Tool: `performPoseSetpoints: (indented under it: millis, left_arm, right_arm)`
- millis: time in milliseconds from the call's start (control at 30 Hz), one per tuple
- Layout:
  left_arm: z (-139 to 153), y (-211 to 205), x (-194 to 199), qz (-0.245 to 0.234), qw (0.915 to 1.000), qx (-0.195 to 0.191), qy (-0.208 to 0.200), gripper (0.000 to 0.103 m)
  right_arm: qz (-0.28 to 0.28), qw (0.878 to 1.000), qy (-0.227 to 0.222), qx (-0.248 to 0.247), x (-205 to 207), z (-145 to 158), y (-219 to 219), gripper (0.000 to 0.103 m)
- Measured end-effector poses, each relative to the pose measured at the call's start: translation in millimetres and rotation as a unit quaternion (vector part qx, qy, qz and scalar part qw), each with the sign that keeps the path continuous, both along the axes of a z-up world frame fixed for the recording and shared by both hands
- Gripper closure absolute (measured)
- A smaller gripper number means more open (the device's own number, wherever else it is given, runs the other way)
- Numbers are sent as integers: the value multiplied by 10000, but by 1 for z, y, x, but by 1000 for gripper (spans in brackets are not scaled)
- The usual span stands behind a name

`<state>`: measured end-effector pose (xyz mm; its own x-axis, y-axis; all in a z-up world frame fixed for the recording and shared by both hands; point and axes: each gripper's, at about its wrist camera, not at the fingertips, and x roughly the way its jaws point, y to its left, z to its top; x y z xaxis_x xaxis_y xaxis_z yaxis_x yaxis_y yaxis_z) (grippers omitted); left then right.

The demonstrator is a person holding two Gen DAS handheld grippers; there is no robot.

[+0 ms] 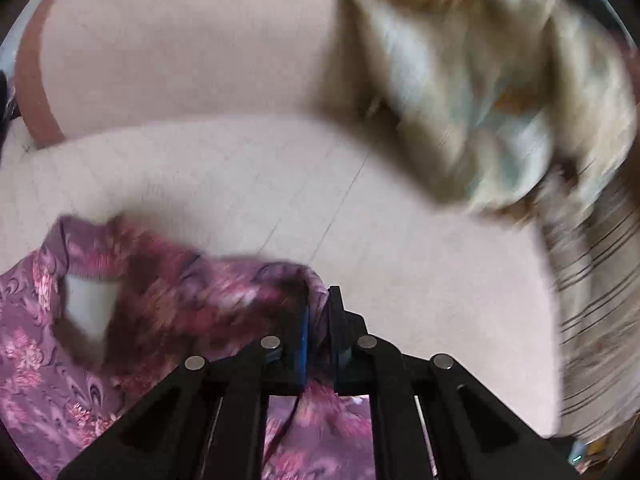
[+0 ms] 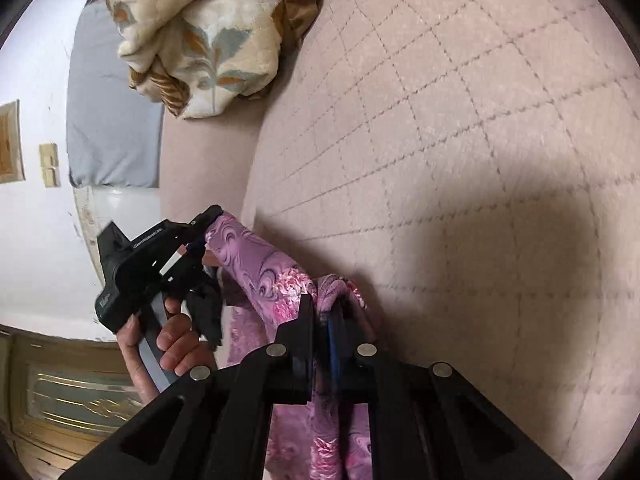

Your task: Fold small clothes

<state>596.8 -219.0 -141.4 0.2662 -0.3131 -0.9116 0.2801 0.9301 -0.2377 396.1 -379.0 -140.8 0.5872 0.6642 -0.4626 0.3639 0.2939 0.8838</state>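
A purple garment with pink flowers (image 1: 160, 280) hangs between my two grippers above the pink bed cover. In the left wrist view my left gripper (image 1: 320, 308) is shut on a bunched edge of it, and the cloth spreads out to the left and below. In the right wrist view my right gripper (image 2: 322, 308) is shut on another fold of the purple garment (image 2: 256, 256). Cloth drapes down between its fingers. The left gripper (image 2: 208, 234) shows there too, held by a hand (image 2: 176, 336) and pinching the garment's far end.
A crumpled cream blanket with a leaf print (image 2: 200, 40) lies at the far side of the quilted pink bed cover (image 2: 460, 140); it is blurred in the left wrist view (image 1: 480, 100). A grey pillow (image 2: 112, 112), white wall and wooden cabinet (image 2: 60, 392) are on the left.
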Motion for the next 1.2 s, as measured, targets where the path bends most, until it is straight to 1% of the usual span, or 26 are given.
performPoseSetpoints:
  millis: [33, 67, 100, 133, 167, 200, 233, 267, 300, 333, 400, 467, 500, 533, 600, 667, 700, 767, 800, 833, 900, 1000, 1033, 1067, 1133, 1200]
  left_arm:
    - [-7, -4, -4, -130, 9990, 422, 62, 95]
    - [-3, -1, -11, -176, 9982, 573, -37, 93]
    - [9, 6, -19, -180, 9981, 568, -178, 85]
    - [25, 16, -29, -191, 9981, 482, -336, 77]
    - [40, 28, -41, -193, 9976, 432, -507, 54]
    - [62, 47, -60, -151, 9955, 458, -811, 30]
    - [79, 64, -81, -124, 9925, 527, -1094, 22]
    - [91, 79, -100, -142, 9899, 607, -1273, 15]
    - [100, 96, -121, -208, 9880, 682, -1374, 14]
    - [109, 121, -153, -295, 9870, 768, -1383, 14]
    - [110, 158, -191, -145, 9878, 864, -1287, 14]
    - [96, 206, -246, 299, 9891, 1001, -1037, 14]
    - [90, 218, -266, 444, 9889, 1015, -994, 14]
    - [80, 240, -298, 667, 9891, 979, -871, 14]
    - [65, 262, -337, 815, 9911, 843, -633, 14]
    - [51, 283, -376, 1139, 9900, 721, -409, 14]
    - [48, 290, -390, 1267, 9891, 643, -382, 14]
    - [45, 306, -418, 1670, 9847, 398, -308, 14]
    - [46, 310, -430, 1779, 9832, 237, -319, 14]
    - [50, 314, -442, 1857, 9819, -28, -371, 14]
    - [53, 314, -452, 1882, 9809, -306, -381, 14]
    - [53, 306, -441, 1694, 9827, -695, -297, 14]
    - [50, 303, -430, 1706, 9821, -753, -273, 14]
    - [45, 302, -417, 1766, 9804, -842, -230, 14]
    - [34, 300, -399, 1773, 9793, -963, -139, 14]
    - [23, 299, -385, 1736, 9786, -1103, 34, 15]
  right_arm:
    - [230, 9996, 169, 32, 6, -8, 4, 92]
    - [319, 9989, 322, 74, 8, -16, 7, 91]
    - [178, 9989, 319, 302, 4, -22, 4, 90]
    - [132, 9988, 306, 368, 3, -21, 2, 78]
    - [136, 9991, 260, 302, 3, -16, -1, 55]
    - [156, 9996, 131, 195, 2, -7, -3, 43]
    - [160, 9999, -40, 45, 1, 4, -5, 27]
    - [144, 9995, -183, -208, -1, 17, -8, 24]
    - [143, 9987, -257, -413, -2, 25, -8, 24]
    - [183, 9973, -310, -636, -4, 36, -8, 24]
    - [316, 9957, -390, -778, -13, 50, -2, 24]
    - [489, 9924, -642, -926, -29, 71, 12, 24]
    - [689, 9892, -782, -1033, -40, 83, 25, 24]
    - [867, 9863, -897, -1077, -49, 90, 37, 24]
    - [1374, 9784, -1097, -1086, -83, 98, 69, 24]
    - [1952, 9670, -1184, -1128, -117, 102, 102, 24]
    - [2253, 9575, -1200, -1344, -140, 104, 116, 24]
    - [2389, 9478, -1130, -1785, -169, 105, 124, 24]
    - [2394, 9454, -1064, -1939, -181, 104, 123, 24]
    - [2424, 9440, -1002, -2000, -193, 102, 121, 24]
    - [2521, 9432, -941, -1949, -212, 98, 116, 24]
    - [2649, 9439, -820, -1795, -223, 97, 126, 24]
    - [2718, 9455, -748, -1628, -223, 94, 136, 29]
    - [2767, 9470, -684, -1482, -221, 90, 144, 44]
    - [2895, 9479, -497, -1236, -212, 80, 162, 63]
    - [2963, 9488, -310, -1050, -198, 68, 181, 64]
